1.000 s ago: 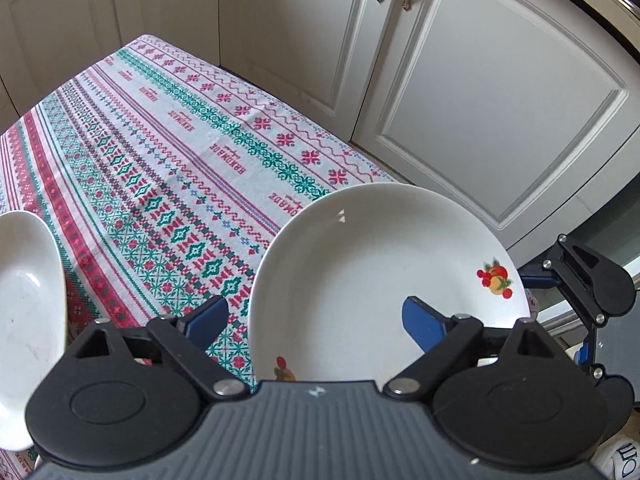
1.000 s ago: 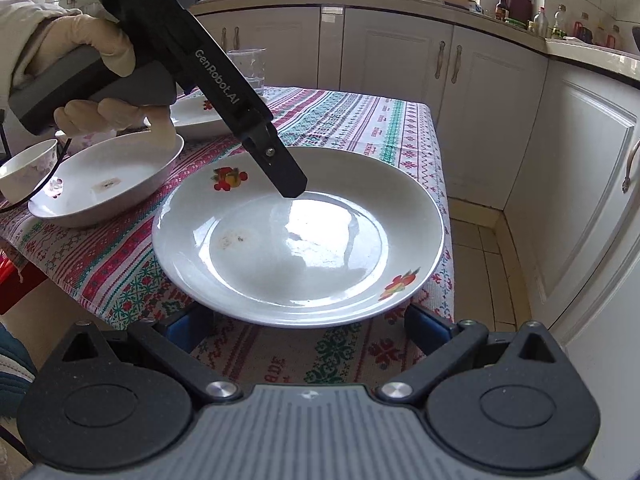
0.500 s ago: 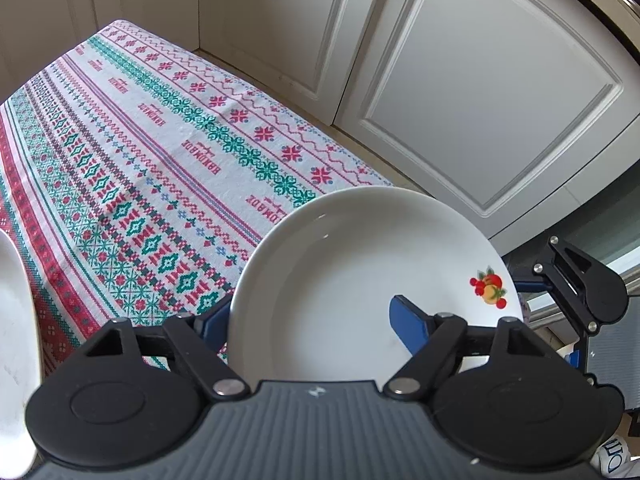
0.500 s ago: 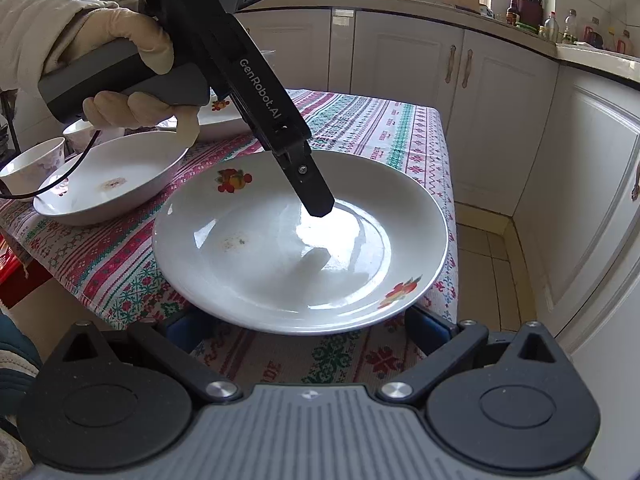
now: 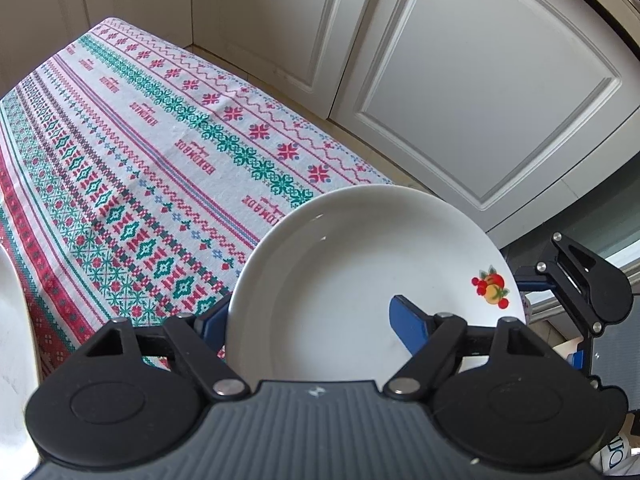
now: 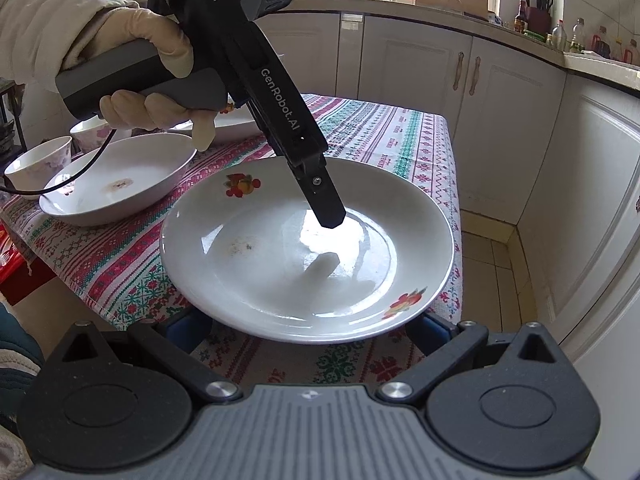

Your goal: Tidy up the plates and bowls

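A white plate point(image 6: 280, 272) with fruit decals hangs tilted over the near corner of the patterned tablecloth point(image 6: 380, 140). My left gripper point(image 6: 329, 216), held by a gloved hand point(image 6: 152, 40), is shut on the plate's rim. One finger presses on the plate's inside and the other is hidden beneath it. In the left wrist view the plate point(image 5: 360, 260) sits between the left gripper's point(image 5: 312, 320) blue pads. My right gripper point(image 6: 310, 328) stands open, its fingers wide apart just below the plate's near edge without touching it.
A deep white dish point(image 6: 120, 184) lies left of the plate, with small bowls point(image 6: 36, 160) beyond it and another plate point(image 6: 232, 124) behind the hand. White cabinets point(image 6: 420, 72) close off the back and right. Tiled floor point(image 6: 492, 256) lies to the right of the table.
The left gripper's jaws closed onto the plate's rim. The plate has come up off the tablecloth slightly and tilted. The right gripper has kept its place.
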The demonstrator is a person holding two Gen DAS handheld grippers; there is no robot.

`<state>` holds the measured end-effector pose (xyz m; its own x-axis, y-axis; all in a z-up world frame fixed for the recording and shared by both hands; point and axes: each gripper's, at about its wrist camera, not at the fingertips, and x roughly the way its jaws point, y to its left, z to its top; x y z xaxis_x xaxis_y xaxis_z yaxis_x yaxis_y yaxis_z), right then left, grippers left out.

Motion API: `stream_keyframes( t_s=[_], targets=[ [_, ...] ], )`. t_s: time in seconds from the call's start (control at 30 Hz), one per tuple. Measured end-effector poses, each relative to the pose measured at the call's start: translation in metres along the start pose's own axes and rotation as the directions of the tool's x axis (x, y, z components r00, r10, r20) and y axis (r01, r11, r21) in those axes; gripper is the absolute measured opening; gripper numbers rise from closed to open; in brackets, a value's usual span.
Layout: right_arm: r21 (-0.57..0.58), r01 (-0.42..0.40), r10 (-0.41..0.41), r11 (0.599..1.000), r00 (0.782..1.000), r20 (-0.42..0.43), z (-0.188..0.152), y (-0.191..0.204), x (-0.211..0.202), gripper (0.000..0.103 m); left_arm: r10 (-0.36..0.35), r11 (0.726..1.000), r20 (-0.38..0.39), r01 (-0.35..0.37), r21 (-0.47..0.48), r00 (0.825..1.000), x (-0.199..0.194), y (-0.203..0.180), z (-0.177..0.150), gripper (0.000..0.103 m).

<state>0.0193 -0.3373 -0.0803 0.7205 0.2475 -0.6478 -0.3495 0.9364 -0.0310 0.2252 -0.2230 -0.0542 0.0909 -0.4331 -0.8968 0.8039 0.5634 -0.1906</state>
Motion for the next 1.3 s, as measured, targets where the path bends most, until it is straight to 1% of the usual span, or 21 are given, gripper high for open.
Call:
stream_keyframes(
  t_s=[0.23, 0.4, 0.9, 1.07, 1.3],
  targets=[
    [0.018, -0.013, 0.013, 1.000, 1.000, 0.002, 0.003, -0.001, -0.002, 0.103, 0.005, 1.000, 0.018, -0.005, -0.006, 1.000, -0.003, 0.001, -0.002, 0.078],
    [-0.016, -0.001, 0.001, 1.000, 1.000, -0.003, 0.008, 0.001, 0.001, 0.103, 0.003, 1.000, 0.047, -0.003, -0.017, 0.999, -0.011, 0.004, -0.001, 0.078],
    [-0.091, -0.016, 0.015, 0.996, 1.000, -0.012, 0.043, -0.016, 0.034, 0.103, 0.041, 0.997, 0.122, -0.032, -0.073, 0.992, -0.021, 0.039, 0.021, 0.078],
    [-0.085, -0.032, 0.030, 0.996, 0.999, -0.020, 0.050, -0.024, 0.048, 0.103, 0.050, 0.995, 0.131, -0.038, -0.093, 0.990, -0.016, 0.053, 0.029, 0.078],
    [-0.086, -0.040, 0.037, 0.995, 0.999, -0.033, 0.055, -0.031, 0.064, 0.103, 0.058, 0.993, 0.135, -0.043, -0.111, 0.989, -0.009, 0.064, 0.033, 0.078]
  ],
)
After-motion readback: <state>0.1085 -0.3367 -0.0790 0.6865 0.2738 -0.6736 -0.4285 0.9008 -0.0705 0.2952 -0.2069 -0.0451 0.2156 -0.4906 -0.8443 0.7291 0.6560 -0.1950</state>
